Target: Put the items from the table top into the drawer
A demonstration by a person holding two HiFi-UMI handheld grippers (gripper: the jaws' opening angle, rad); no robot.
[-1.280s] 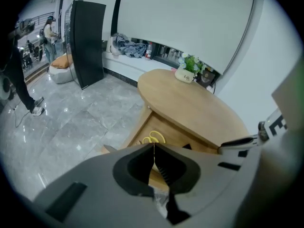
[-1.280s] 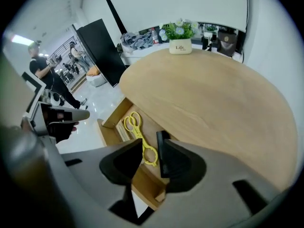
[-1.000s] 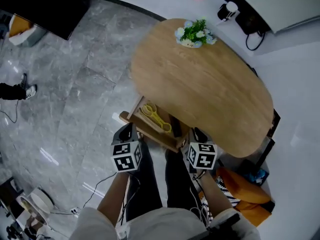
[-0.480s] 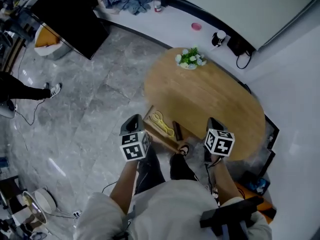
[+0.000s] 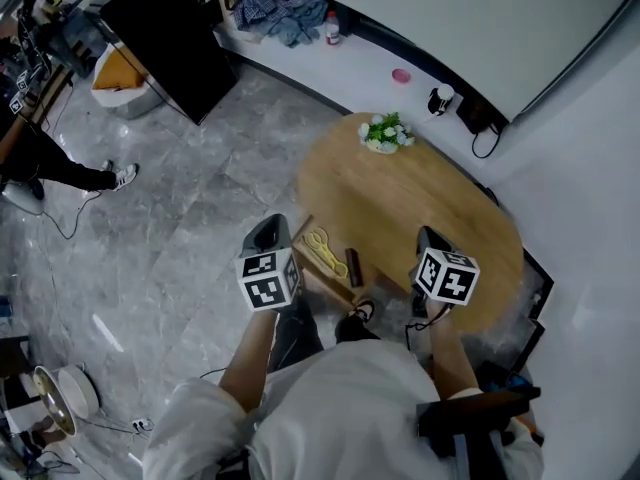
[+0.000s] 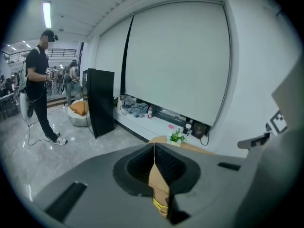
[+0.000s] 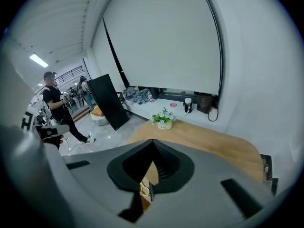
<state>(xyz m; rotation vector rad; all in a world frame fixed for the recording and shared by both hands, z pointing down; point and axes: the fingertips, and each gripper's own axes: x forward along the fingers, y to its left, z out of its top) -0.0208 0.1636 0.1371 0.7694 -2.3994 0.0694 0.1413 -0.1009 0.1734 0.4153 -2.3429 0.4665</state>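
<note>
An oval wooden table (image 5: 430, 198) carries only a small flower pot (image 5: 386, 133). An open wooden drawer (image 5: 322, 280) juts from its near side, holding yellow scissors (image 5: 320, 248) and a dark slim item (image 5: 352, 265). My left gripper (image 5: 267, 230) hangs high above the floor just left of the drawer, shut and empty. The right gripper (image 5: 429, 236) is over the table's near edge, also shut with nothing held. In the left gripper view the left gripper (image 6: 154, 148) frames the scissors (image 6: 160, 204) below its closed tips. In the right gripper view the right gripper (image 7: 152, 144) shows the same scissors (image 7: 145, 190).
A tall black panel (image 5: 165, 38) stands on the grey marble floor at the upper left. A person's leg and shoe (image 5: 60, 173) show at the left edge. A white ledge along the wall holds clothes (image 5: 285, 13), a pink dish (image 5: 401, 75) and a cup (image 5: 440, 98). Cables trail on the floor.
Both grippers have risen well above the drawer and moved apart, the right one over the table edge. The table and drawer look smaller and farther below.
</note>
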